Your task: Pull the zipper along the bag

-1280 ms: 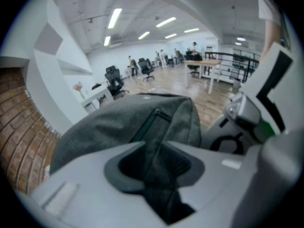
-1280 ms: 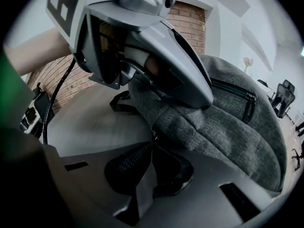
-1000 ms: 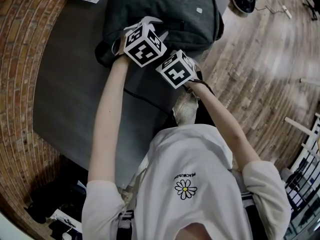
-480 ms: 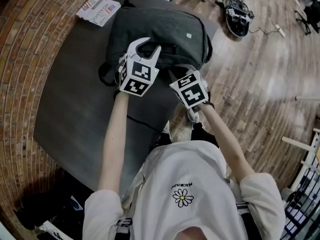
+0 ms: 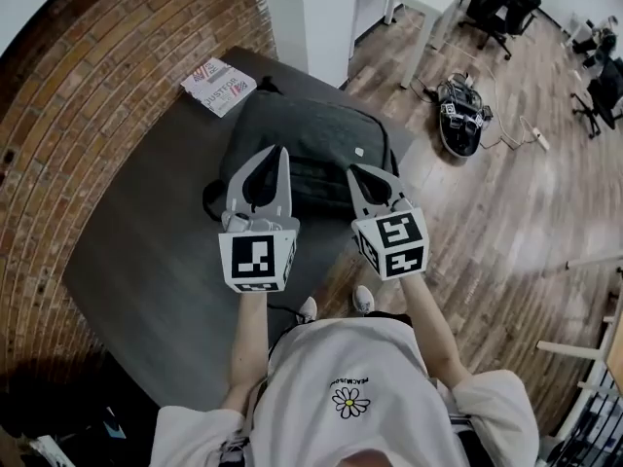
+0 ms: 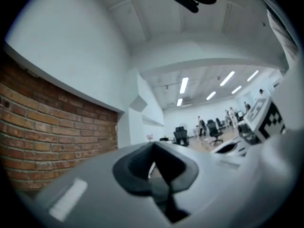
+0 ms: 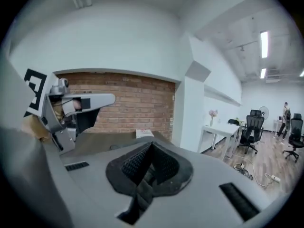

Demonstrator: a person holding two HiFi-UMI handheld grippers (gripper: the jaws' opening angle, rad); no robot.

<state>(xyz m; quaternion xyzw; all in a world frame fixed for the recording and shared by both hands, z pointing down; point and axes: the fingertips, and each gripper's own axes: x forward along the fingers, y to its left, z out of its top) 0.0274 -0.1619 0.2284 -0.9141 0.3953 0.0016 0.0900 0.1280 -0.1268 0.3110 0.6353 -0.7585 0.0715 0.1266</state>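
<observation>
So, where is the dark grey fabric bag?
In the head view the bag lies at the far end of the dark table, just right of the white printed booklet.

Free air round both pairs of closed jaws

Below the tips of the left gripper [image 5: 279,154] and right gripper [image 5: 354,171] the bag [image 5: 311,139] covers the table [image 5: 146,232]; a brick wall [image 5: 88,86] stands left of them, a white pillar [image 5: 311,17] ahead, and open floor [image 5: 506,222] lies to the right.
</observation>
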